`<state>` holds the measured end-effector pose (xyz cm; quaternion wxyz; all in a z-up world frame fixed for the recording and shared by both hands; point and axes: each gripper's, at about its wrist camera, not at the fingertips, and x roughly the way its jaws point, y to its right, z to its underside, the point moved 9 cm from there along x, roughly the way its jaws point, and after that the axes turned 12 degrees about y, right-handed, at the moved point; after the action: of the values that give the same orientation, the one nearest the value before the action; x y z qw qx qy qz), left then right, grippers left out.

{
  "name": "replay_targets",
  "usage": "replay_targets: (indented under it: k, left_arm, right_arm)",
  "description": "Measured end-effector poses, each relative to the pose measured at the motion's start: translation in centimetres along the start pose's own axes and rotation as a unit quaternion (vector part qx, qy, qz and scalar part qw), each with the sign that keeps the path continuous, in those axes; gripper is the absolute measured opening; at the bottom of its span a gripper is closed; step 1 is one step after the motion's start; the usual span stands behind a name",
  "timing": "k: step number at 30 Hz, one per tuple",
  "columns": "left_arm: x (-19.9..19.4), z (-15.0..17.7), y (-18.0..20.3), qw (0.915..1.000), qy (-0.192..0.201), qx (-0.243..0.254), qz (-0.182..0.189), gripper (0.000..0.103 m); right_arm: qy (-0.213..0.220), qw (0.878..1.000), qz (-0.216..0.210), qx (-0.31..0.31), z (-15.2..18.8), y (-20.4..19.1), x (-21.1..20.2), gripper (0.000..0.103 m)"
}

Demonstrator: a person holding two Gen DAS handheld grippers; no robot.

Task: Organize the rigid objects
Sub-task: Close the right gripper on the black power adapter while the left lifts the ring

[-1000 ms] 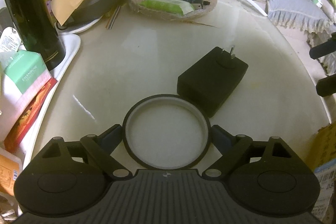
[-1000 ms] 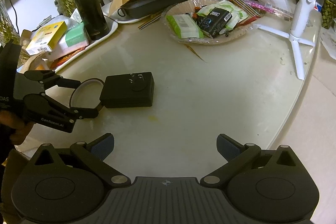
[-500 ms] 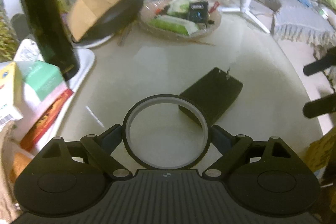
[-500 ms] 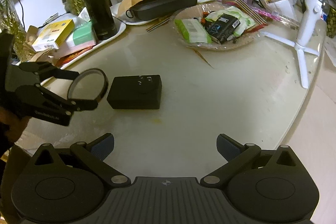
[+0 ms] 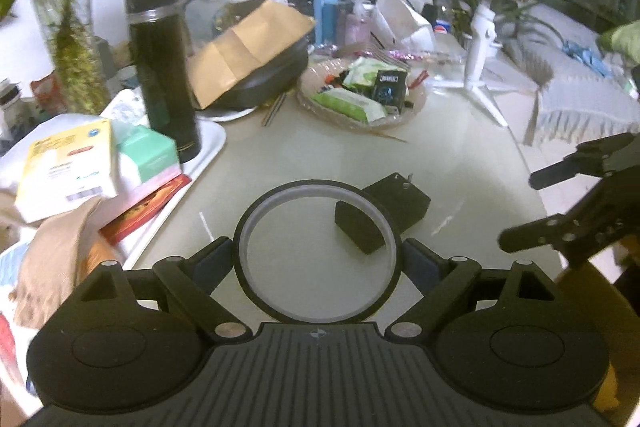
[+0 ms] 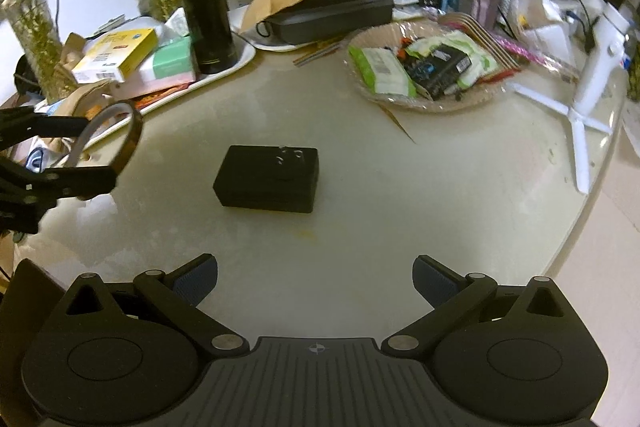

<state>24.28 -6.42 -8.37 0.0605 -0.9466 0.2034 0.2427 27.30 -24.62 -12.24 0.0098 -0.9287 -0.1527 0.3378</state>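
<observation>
My left hand-held gripper (image 5: 318, 254) is clamped on the ring (image 5: 318, 253), one finger on each side of its black rim, and holds it up off the desk (image 5: 320, 155), above the near left part of the top. In the right wrist view the ring (image 6: 110, 135) hangs tilted, its clear centre facing the tray (image 6: 224, 67). My right hand-held gripper (image 6: 315, 277) has its fingers wide apart with nothing between them, hovering over the desk's near edge. The black adapter (image 6: 268, 179) lies flat in the middle of the desk, prongs up, well apart from both hand-held grippers. Seen through the ring from the left wrist, the adapter (image 5: 400, 203) sits just behind it. A basket (image 6: 424, 99) of packets stands toward the far right, and a black flask (image 6: 204, 3) stands upright on the tray at the far left.
</observation>
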Motion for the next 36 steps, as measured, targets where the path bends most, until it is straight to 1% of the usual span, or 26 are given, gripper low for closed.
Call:
replay_targets:
  k: [3, 6, 9, 12, 16, 18, 22, 25, 26, 28, 32, 36]
  left_arm:
    - [-1.3, 0.2, -0.2, 0.9998, 0.006, -0.013, -0.01, 0.091]
    - [-2.7, 0.4, -0.6, 0.9993, 0.013, -0.028, -0.02, 0.091]
    - [-3.7, 0.5, -0.7, 0.9988, 0.021, -0.035, -0.028, 0.091]
    - [-4.4, 0.6, -0.8, 0.9985, 0.026, -0.036, -0.034, 0.091]
    - [-4.8, 0.6, -1.2, 0.9978, 0.034, -0.031, -0.048, 0.091]
    - [-4.9, 0.6, -1.4, 0.9974, 0.037, -0.035, -0.051, 0.091]
    - [-5.0, 0.7, -1.6, 0.997, 0.04, -0.039, -0.054, 0.091]
    - [-5.0, 0.7, -1.6, 0.997, 0.04, -0.04, -0.053, 0.091]
    - [-5.0, 0.6, -1.6, 0.9969, 0.041, -0.041, -0.053, 0.091]
    - [-5.0, 0.5, -1.5, 0.997, 0.042, -0.041, -0.05, 0.091]
    - [-4.9, 0.5, -1.4, 0.9972, 0.043, -0.04, -0.047, 0.091]
    - [-4.9, 0.4, -1.3, 0.9972, 0.045, -0.041, -0.043, 0.091]
  right_arm:
    - [0.003, 1.0, 0.001, -0.006, -0.3, -0.2, 0.1, 0.103]
    - [0.005, 0.999, -0.002, -0.034, -0.6, -0.9, 0.2, 0.103]
    - [0.009, 0.997, -0.008, -0.077, -1.0, -2.0, 0.6, 0.103]
    - [0.016, 0.991, -0.016, -0.133, -1.5, -3.3, 1.1, 0.103]
    - [0.019, 0.977, -0.027, -0.21, -1.9, -4.8, 2.2, 0.103]
    - [0.017, 0.968, -0.028, -0.251, -2.0, -5.3, 3.0, 0.102]
    - [0.011, 0.95, -0.037, -0.31, -2.2, -6.1, 4.7, 0.101]
    - [-0.001, 0.938, -0.04, -0.345, -2.2, -6.5, 6.2, 0.094]
    - [-0.003, 0.934, -0.038, -0.355, -2.2, -6.5, 6.8, 0.094]
    - [-0.008, 0.932, -0.036, -0.36, -2.3, -6.6, 7.9, 0.093]
    - [-0.015, 0.932, -0.034, -0.361, -2.3, -6.7, 9.6, 0.087]
    - [-0.027, 0.934, -0.039, -0.353, -2.3, -6.6, 11.1, 0.083]
